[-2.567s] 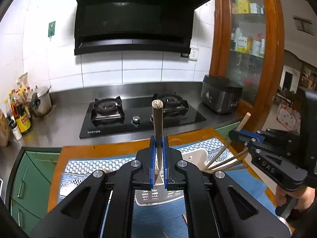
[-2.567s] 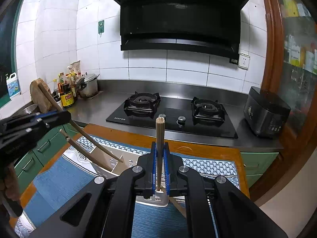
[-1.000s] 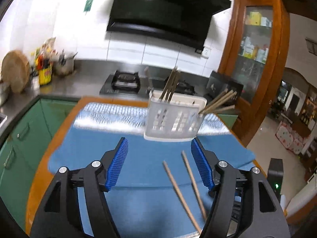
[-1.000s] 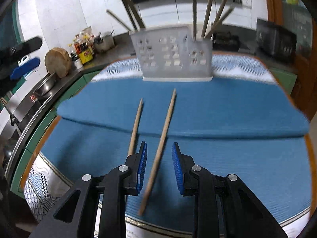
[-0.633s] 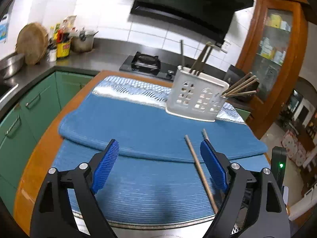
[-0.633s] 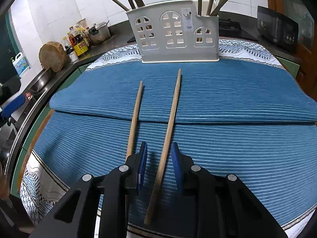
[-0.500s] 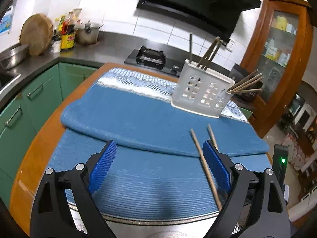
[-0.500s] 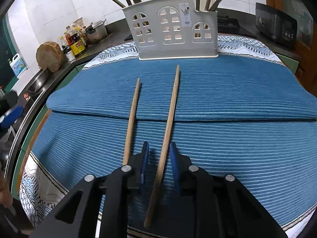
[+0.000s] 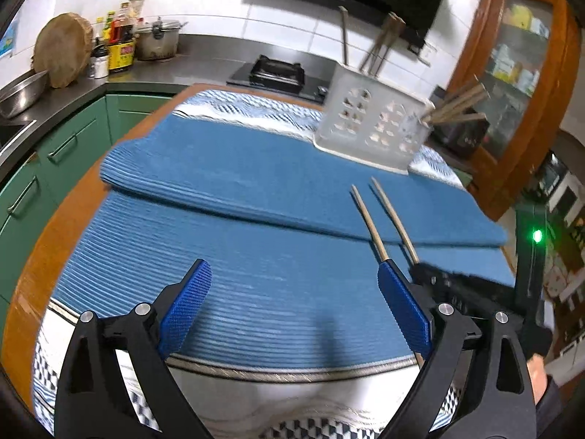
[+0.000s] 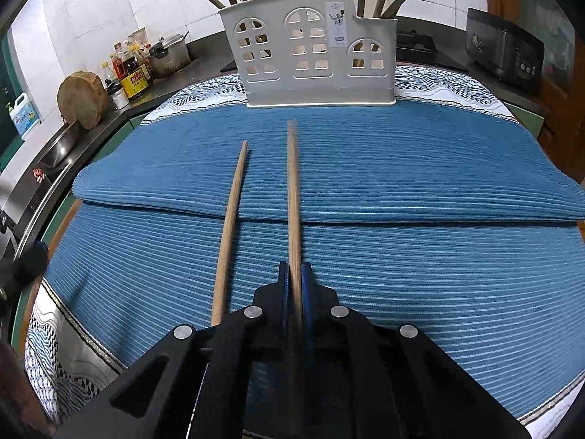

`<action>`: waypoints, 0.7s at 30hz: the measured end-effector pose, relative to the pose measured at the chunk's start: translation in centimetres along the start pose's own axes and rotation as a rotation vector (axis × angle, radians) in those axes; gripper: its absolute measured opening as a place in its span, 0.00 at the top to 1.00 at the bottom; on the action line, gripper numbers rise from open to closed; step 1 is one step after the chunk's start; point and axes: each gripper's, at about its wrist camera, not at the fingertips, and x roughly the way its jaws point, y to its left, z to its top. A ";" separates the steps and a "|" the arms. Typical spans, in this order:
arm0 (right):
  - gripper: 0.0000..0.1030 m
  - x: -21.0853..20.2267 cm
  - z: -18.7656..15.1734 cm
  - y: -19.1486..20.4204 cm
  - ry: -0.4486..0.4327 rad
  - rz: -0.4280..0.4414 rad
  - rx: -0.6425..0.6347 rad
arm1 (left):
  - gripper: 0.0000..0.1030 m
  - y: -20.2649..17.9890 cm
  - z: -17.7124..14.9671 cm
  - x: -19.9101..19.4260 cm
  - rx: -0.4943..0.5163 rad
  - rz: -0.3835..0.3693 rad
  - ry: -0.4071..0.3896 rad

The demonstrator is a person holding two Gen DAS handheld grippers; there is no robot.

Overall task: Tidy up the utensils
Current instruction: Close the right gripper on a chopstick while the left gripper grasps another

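Two wooden chopsticks lie side by side on the blue mat (image 10: 402, 168). My right gripper (image 10: 294, 274) is shut on the near end of the right chopstick (image 10: 292, 190); the left chopstick (image 10: 230, 226) lies free beside it. The white utensil holder (image 10: 318, 55) stands at the mat's far edge with several chopsticks upright in it. My left gripper (image 9: 292, 269) hovers low over the mat with its jaws opening and nothing between them. In the left wrist view the free chopstick (image 9: 369, 223) ends just past its right finger (image 9: 400, 303), and the right gripper (image 9: 416, 267) sits beyond.
The mat has a folded ridge (image 9: 256, 212) across its middle. Beyond the holder are a gas stove (image 9: 278, 71), a black rice cooker (image 10: 504, 51), bottles and a pot (image 9: 157, 42), and a round chopping board (image 9: 62, 51). A wooden cabinet (image 9: 512, 55) stands at the right.
The right jaws have closed onto the right chopstick. The left gripper has sunk toward the mat and its jaws have spread wider.
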 end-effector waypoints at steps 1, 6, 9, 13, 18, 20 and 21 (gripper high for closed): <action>0.94 -0.1 0.0 -0.1 -0.003 0.002 0.000 | 0.11 -0.4 -0.3 0.1 0.011 -0.002 0.006; 0.94 -1.4 -0.3 -0.7 -0.025 0.009 -0.004 | 0.12 -3.0 -1.5 0.9 0.067 -0.022 0.039; 0.94 -2.3 -0.5 -1.3 -0.039 0.018 0.001 | 0.20 -4.8 -2.1 1.5 0.111 -0.023 0.057; 0.94 -3.5 -0.9 -2.1 -0.059 0.029 0.014 | 0.34 -6.4 -2.7 2.3 0.124 -0.064 0.088; 0.94 -4.9 -1.2 -2.8 -0.084 0.044 0.024 | 0.49 -8.0 -3.3 3.5 0.133 -0.104 0.116; 0.94 -5.6 -1.3 -3.0 -0.095 0.051 0.024 | 0.55 -8.5 -3.4 4.1 0.124 -0.116 0.133; 0.94 -5.9 -1.4 -3.1 -0.102 0.056 0.025 | 0.61 -8.8 -3.4 4.4 0.121 -0.118 0.140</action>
